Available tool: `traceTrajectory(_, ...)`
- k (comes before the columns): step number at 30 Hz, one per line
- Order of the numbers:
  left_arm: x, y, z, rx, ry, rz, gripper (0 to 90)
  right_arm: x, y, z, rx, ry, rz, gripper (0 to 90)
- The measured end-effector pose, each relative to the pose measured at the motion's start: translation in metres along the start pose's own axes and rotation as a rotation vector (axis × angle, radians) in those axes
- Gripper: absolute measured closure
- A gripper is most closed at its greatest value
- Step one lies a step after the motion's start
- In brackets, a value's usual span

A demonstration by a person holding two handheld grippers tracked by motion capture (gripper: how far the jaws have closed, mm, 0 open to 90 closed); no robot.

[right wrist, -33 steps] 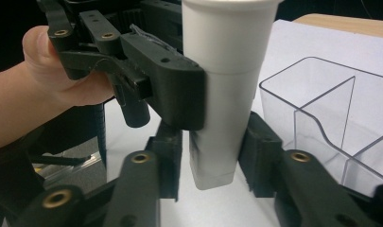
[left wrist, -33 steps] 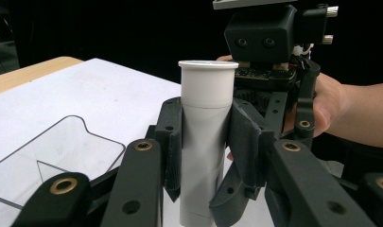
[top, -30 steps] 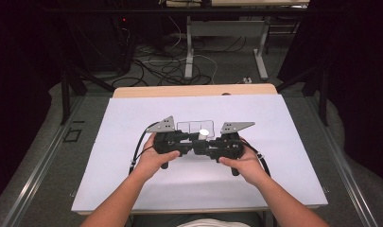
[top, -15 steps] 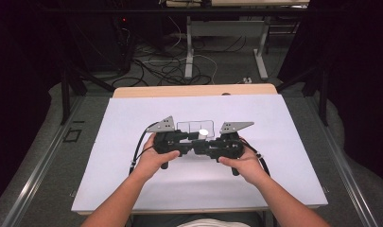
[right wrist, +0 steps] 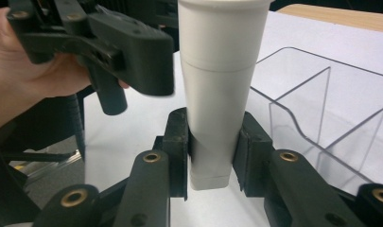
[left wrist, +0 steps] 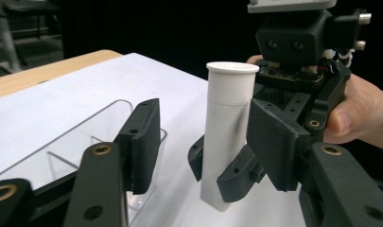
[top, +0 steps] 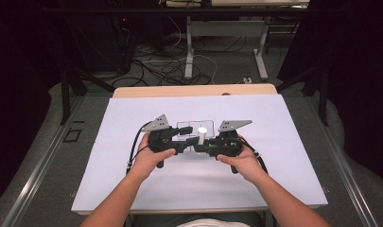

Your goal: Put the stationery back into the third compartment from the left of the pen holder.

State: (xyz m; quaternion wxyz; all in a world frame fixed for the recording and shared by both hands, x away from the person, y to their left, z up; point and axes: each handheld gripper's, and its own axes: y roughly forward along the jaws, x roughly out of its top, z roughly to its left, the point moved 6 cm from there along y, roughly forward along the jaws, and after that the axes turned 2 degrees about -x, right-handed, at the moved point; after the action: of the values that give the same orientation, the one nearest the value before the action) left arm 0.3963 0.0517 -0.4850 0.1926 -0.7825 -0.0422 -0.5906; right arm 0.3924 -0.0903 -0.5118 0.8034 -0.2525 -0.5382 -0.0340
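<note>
A: Which step is under way?

B: The right gripper (right wrist: pixel 212 156) is clamping a white tube (right wrist: pixel 217 90) near its base, holding it upright just above the worktop (top: pixel 132 189). The left gripper (left wrist: pixel 198 142) is standing wide open around the tube's top, its fingers (left wrist: pixel 144 142) not touching. Probably a handover or uncapping; next, the left should be closing squarely.

A: And the tube?

B: Matte, rimmed cap, tapering downward. A clear tray (right wrist: pixel 321 109) is sitting at its three o'clock.

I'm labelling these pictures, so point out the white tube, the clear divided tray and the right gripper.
white tube (right wrist: pixel 221 90): right gripper view, mid-body.
clear divided tray (right wrist: pixel 321 101): right gripper view, upright divider wall.
right gripper (right wrist: pixel 212 153): right gripper view, between the fingertips clamping the tube.
</note>
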Motion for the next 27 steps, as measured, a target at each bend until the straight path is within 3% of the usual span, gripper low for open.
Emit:
traceTrajectory(4,0.001,-0.007,0.003,0.057,0.031,-0.004,41.5,0.001,-0.001,-0.007,-0.030,0.002,-0.004,69.7)
traceTrajectory(8,0.002,-0.014,0.006,0.098,0.035,-0.017,40.6,0.003,-0.003,-0.014,-0.063,0.016,-0.016,69.8)
traceTrajectory(9,0.003,-0.020,0.010,0.139,0.050,-0.019,39.8,0.003,-0.004,-0.016,-0.074,0.011,-0.010,69.8)
traceTrajectory(11,0.002,-0.025,0.014,0.178,0.053,-0.027,39.1,0.005,-0.005,-0.020,-0.106,0.013,-0.032,69.9)
traceTrajectory(12,0.002,-0.025,0.014,0.178,0.053,-0.027,38.2,0.005,-0.006,-0.022,-0.121,0.006,-0.025,69.9)
traceTrajectory(13,0.000,-0.032,0.019,0.209,0.053,-0.023,37.8,0.007,-0.006,-0.024,-0.144,-0.001,-0.049,69.9)
traceTrajectory(14,0.000,-0.032,0.019,0.209,0.053,-0.023,37.6,0.008,-0.007,-0.026,-0.163,-0.011,-0.040,69.9)
traceTrajectory(15,-0.002,-0.039,0.026,0.258,0.047,-0.031,36.9,0.009,-0.006,-0.028,-0.181,-0.008,-0.064,69.9)
traceTrajectory(17,-0.006,-0.047,0.032,0.300,0.019,-0.035,35.9,0.012,-0.007,-0.033,-0.216,-0.020,-0.076,69.9)
traceTrajectory(18,-0.006,-0.047,0.032,0.300,0.019,-0.035,34.9,0.012,-0.007,-0.033,-0.216,-0.020,-0.076,69.9)
traceTrajectory(19,-0.011,-0.053,0.040,0.333,-0.023,-0.026,33.1,0.014,-0.007,-0.038,-0.247,-0.030,-0.088,69.9)
traceTrajectory(20,-0.014,-0.056,0.043,0.352,-0.037,-0.023,31.9,0.015,-0.007,-0.040,-0.263,-0.027,-0.093,70.0)
traceTrajectory(21,-0.014,-0.056,0.043,0.352,-0.037,-0.023,31.8,0.016,-0.006,-0.042,-0.275,-0.032,-0.094,70.0)
traceTrajectory(23,-0.018,-0.061,0.049,0.392,-0.050,-0.023,28.2,0.016,-0.005,-0.045,-0.292,-0.051,-0.090,70.0)
traceTrajectory(27,-0.030,-0.070,0.060,0.461,-0.092,0.035,16.8,0.015,-0.003,-0.048,-0.326,-0.070,-0.083,69.9)
